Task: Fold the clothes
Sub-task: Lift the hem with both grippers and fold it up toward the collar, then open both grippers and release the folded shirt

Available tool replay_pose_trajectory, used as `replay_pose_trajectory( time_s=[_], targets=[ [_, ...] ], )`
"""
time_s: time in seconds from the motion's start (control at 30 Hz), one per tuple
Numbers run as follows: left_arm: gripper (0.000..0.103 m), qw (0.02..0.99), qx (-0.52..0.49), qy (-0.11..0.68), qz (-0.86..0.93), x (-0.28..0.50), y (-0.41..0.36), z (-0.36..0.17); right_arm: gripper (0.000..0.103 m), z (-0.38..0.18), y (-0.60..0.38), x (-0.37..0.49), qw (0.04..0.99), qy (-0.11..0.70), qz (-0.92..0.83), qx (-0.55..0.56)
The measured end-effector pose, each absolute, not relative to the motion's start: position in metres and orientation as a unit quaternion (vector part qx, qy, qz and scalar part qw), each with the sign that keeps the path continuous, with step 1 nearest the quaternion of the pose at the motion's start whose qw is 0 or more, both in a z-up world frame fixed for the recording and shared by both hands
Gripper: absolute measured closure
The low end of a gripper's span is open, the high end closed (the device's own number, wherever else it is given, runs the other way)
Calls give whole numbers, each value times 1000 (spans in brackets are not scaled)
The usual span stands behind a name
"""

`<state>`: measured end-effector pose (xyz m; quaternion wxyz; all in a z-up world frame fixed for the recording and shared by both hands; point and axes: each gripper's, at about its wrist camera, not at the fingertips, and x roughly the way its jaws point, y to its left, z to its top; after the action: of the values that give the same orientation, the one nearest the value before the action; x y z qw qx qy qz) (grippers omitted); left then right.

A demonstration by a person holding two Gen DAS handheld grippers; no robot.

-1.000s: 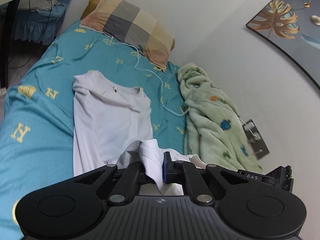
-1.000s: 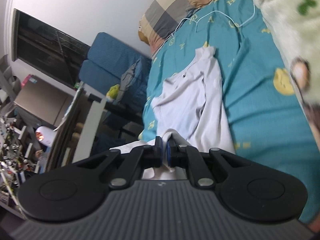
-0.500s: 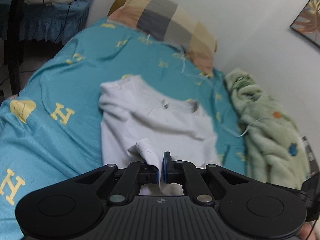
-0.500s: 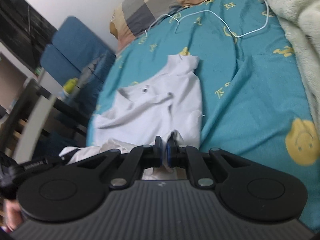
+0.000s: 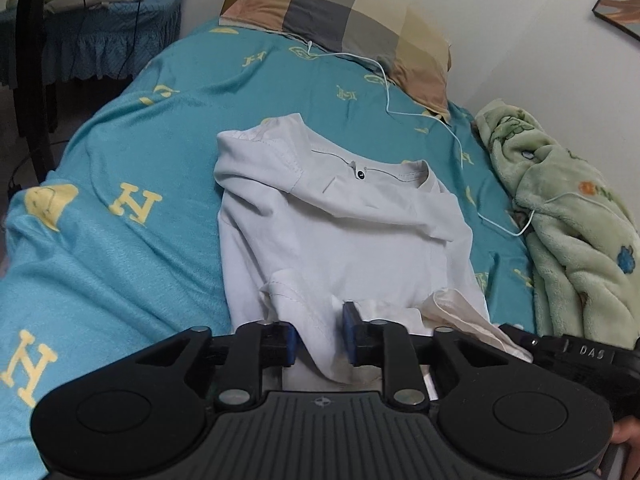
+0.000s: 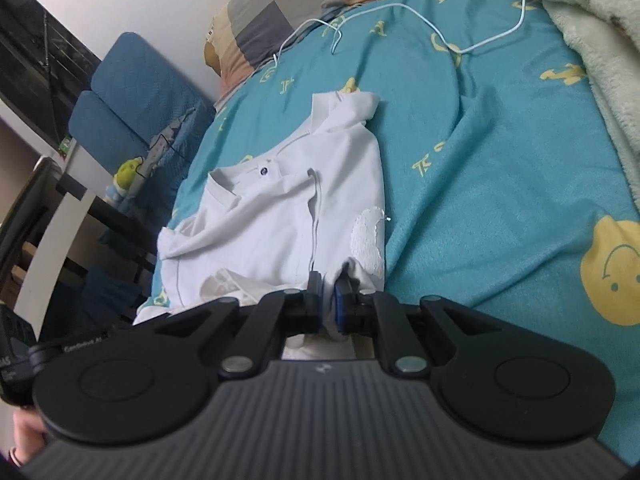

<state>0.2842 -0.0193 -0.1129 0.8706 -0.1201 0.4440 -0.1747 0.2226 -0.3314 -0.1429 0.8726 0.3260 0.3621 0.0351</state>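
- While the white shirt (image 5: 344, 236) lies on the teal bedsheet (image 5: 120, 152), collar toward the checked pillow (image 5: 340, 16), its lower hem is bunched up at both grippers.
- Left gripper (image 5: 319, 338): jaws parted with a clear gap; a fold of the shirt's hem drapes down between the blue pads (image 5: 349, 334) — the cloth sits loose in the gap, not pinched.
- Right gripper (image 6: 328, 306): jaws nearly closed, only a narrow slit; a thin strip of white fabric runs through it and appears clamped.
- Shirt, left wrist view: one sleeve is folded across the chest, and a small dark button shows at the neckline.
- Shirt, right wrist view: a pale embroidered patch (image 6: 368, 240) sits near the hem edge, just ahead of the right gripper.
- White cable (image 5: 420, 112) runs from below the pillow across the sheet to the green fleece blanket (image 5: 572, 216), which is heaped along the wall side, apart from the shirt.
- Bedsheet print: yellow letters and smiley faces (image 6: 614, 272).
- Blue chair (image 6: 136, 96) stands beside the bed, with a green plush toy (image 6: 126, 174) near it.
- Picture frame (image 5: 620, 4) hangs on the wall at the edge of the left view.
- Part of a hand (image 6: 24, 436) shows at the lower left corner of the right view — it grips the other device.
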Motion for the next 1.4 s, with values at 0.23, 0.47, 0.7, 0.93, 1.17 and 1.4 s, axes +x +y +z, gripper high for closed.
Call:
replay_pose_trajectory(
  time_s=[0.23,0.47,0.7,0.93,1.17,1.4],
  targets=[
    [37,886,-95,415,-185,235,-22,-79,25,-125,-335,202,888,329,23,321],
    [24,876,-170,418,-170,174,6,-60,24,-109,-350,157,861,321,25,394],
    [23,819,-305,461,-153,121,35,-78,24,-111,-357,114,796,353,25,491],
    [23,758,-401,493,-145,113,42,-111,24,-138,-341,82,729,398,16,557],
    [24,729,-417,525,-138,122,21,-140,24,-166,-313,88,709,440,16,550],
    [32,713,-469,510,-111,139,24,-164,24,-185,-305,99,692,415,21,591]
  ],
)
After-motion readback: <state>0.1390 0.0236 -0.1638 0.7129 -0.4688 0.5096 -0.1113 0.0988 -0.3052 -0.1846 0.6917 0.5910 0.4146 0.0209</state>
